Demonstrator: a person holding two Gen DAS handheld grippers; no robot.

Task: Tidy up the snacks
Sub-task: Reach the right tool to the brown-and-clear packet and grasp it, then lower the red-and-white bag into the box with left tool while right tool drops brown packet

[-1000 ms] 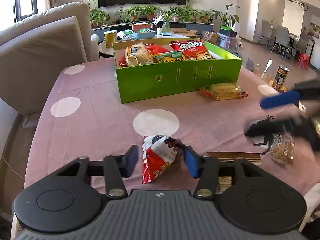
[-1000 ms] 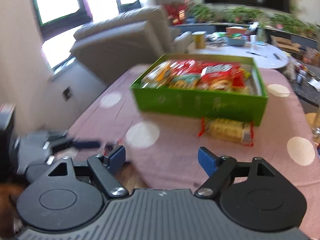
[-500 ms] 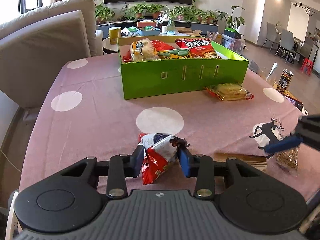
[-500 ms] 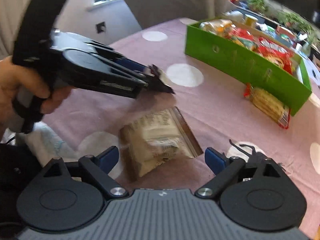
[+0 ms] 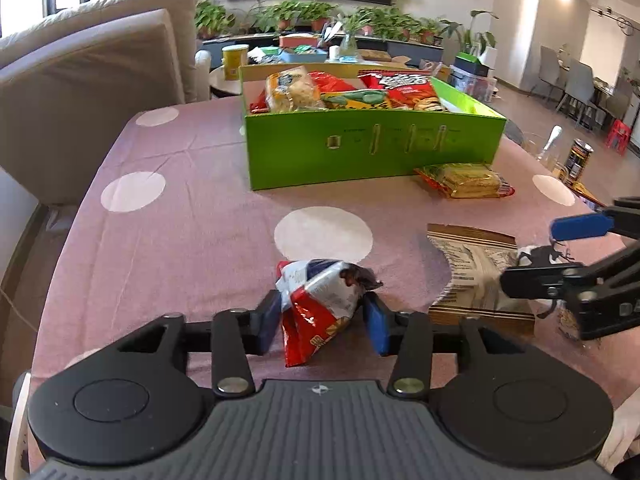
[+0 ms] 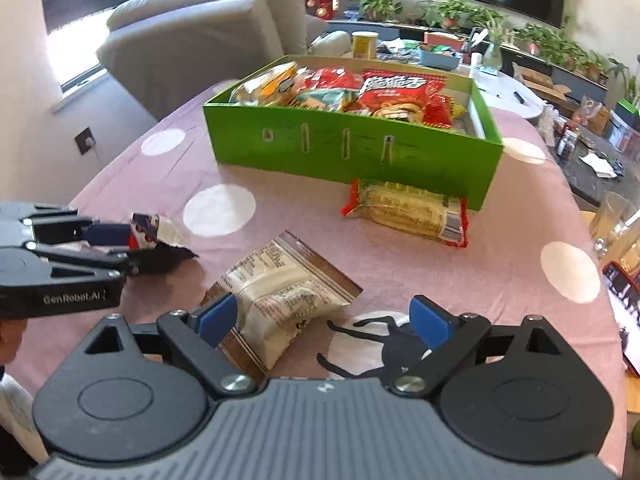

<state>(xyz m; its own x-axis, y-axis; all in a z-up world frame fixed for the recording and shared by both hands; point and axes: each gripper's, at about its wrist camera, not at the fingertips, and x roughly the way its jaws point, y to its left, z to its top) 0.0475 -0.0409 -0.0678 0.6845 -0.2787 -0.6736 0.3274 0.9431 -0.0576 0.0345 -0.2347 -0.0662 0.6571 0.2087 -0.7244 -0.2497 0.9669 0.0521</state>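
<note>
My left gripper [image 5: 322, 322] is shut on a red, white and blue snack bag [image 5: 320, 304] and holds it just above the pink tablecloth; the bag also shows in the right wrist view [image 6: 156, 234]. My right gripper [image 6: 320, 318] is open, its left finger over a tan and brown snack packet [image 6: 280, 292] that lies flat; the packet also shows in the left wrist view [image 5: 476, 276]. A green box [image 5: 372, 148] full of snack bags stands farther back. A yellow noodle packet [image 5: 466, 180] lies against its front right corner.
A sofa [image 5: 88, 92] stands left of the table. A can [image 5: 578, 158] and a glass [image 6: 616, 224] sit at the table's right edge, with a phone [image 6: 624, 304] near it. A low table with plants and clutter lies behind the box.
My left gripper closed on the red snack bag and lifted it slightly. My right gripper swung in from the right and came down open over the tan packet.
</note>
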